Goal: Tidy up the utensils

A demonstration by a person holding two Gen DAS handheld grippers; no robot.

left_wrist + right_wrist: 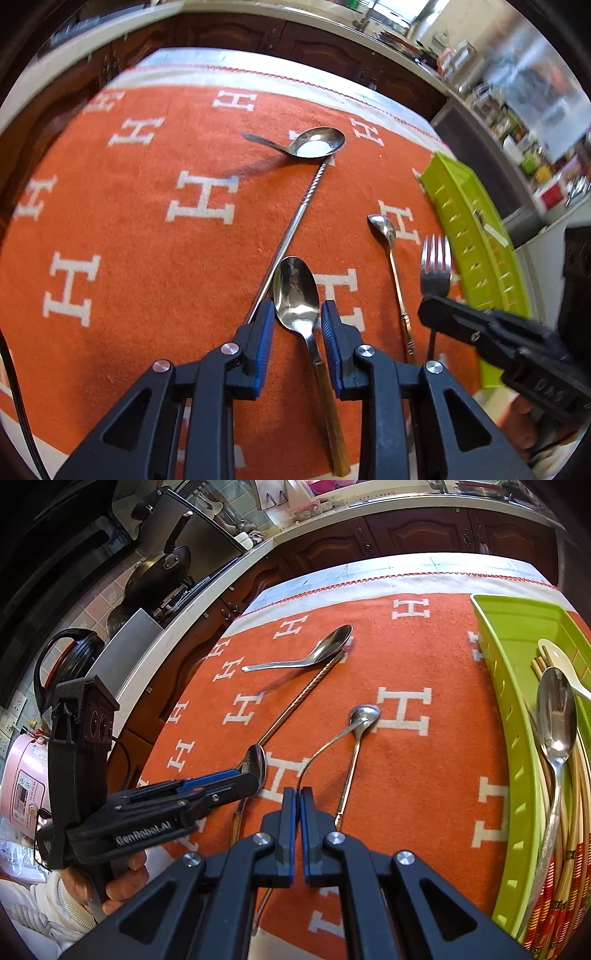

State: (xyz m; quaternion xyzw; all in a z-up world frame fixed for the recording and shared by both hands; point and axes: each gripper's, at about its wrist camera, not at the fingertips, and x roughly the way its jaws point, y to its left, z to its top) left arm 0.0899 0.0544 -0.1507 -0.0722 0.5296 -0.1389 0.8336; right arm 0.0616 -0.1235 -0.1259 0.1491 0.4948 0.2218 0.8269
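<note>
A home kitchen, set up around a cloth-covered table.

Dark wooden cabinets (417, 535) run under a pale counter; a black pan (159, 572) sits on the stove, a pink rice cooker (22, 786) stands at the left, and jars crowd the shelves (517, 122) beyond the orange tablecloth (147, 229).

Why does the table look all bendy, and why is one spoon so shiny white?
Left wrist view: the fisheye lens curves the orange cloth, and glare whitens the ladle-shaped spoon; shelves at right blur. Right wrist view: the green tray bows too.

"GenRobot.AI" on left tool (255, 775); "H" letters on cloth (406, 657).
</note>
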